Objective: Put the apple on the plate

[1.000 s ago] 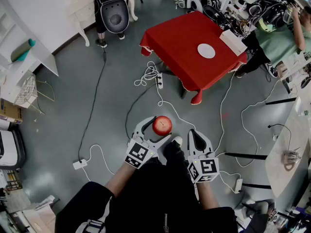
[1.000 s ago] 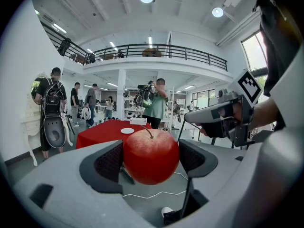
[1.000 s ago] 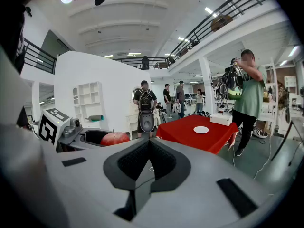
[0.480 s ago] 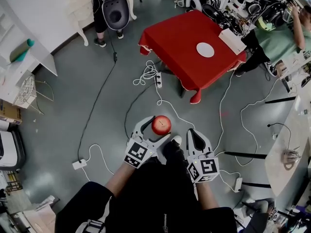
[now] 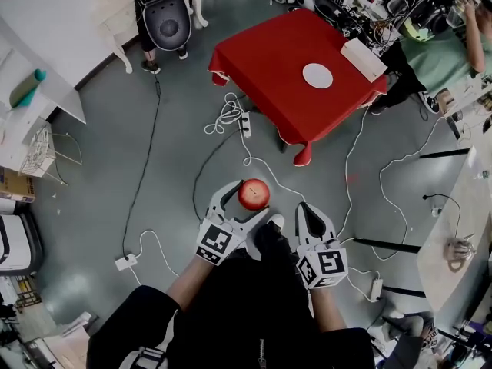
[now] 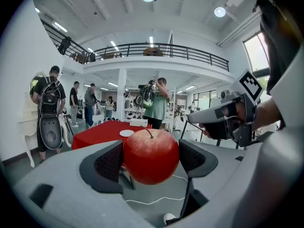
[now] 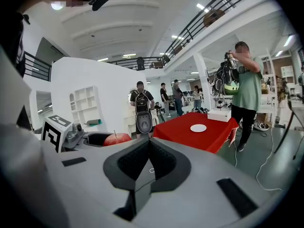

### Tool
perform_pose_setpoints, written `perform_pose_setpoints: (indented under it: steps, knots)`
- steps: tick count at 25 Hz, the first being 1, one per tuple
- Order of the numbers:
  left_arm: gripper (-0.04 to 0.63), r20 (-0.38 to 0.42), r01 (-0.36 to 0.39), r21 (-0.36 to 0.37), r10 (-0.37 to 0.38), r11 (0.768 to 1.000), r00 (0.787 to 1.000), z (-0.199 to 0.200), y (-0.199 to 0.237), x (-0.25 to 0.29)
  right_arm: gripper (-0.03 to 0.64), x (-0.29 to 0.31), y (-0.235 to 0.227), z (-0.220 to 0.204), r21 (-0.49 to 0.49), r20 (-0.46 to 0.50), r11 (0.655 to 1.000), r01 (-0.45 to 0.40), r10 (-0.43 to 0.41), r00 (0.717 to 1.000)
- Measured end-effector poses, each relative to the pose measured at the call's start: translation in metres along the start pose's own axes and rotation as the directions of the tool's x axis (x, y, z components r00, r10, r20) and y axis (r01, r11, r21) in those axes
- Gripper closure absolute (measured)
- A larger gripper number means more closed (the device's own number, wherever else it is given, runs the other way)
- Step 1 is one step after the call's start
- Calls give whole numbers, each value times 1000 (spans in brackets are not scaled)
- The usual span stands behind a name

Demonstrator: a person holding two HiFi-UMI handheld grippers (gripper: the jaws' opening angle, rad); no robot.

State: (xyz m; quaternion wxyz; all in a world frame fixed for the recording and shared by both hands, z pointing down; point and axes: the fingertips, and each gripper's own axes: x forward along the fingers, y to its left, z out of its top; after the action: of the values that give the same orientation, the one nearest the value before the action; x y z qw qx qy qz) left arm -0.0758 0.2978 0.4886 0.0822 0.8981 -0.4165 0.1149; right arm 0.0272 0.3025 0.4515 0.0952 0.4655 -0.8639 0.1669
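A red apple (image 5: 254, 194) sits between the two fingers of my left gripper (image 5: 247, 199), which is shut on it at waist height above the grey floor. In the left gripper view the apple (image 6: 151, 156) fills the gap between the dark pads (image 6: 110, 161). My right gripper (image 5: 309, 213) is beside it on the right, shut with nothing in it; its tips meet in the right gripper view (image 7: 148, 144). The white plate (image 5: 317, 75) lies on a red-clothed table (image 5: 265, 56) well ahead of both grippers, also visible as the plate (image 7: 198, 128) in the right gripper view.
A white box (image 5: 364, 58) lies on the table's far right edge. White and black cables (image 5: 231, 118) and a power strip (image 5: 247, 125) trail over the floor between me and the table. A person in green (image 5: 442, 56) stands right of the table; another with a backpack (image 5: 165, 18) stands left.
The table and plate have slid a little up and left in the head view. The apple stays in the left gripper; both grippers keep their pose.
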Motion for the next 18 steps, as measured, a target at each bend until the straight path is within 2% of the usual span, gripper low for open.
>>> perform_pose_setpoints:
  steps: [10,18]
  knots:
    - [236,-10,-21,27,21,999,1000,37,18,78,607,40,-71,40,2,11,999,-47,47,999]
    - [236,-26,-48,26,48,999,999,48,20,127,607,52,-120,50,13,8,997,-75,75,997]
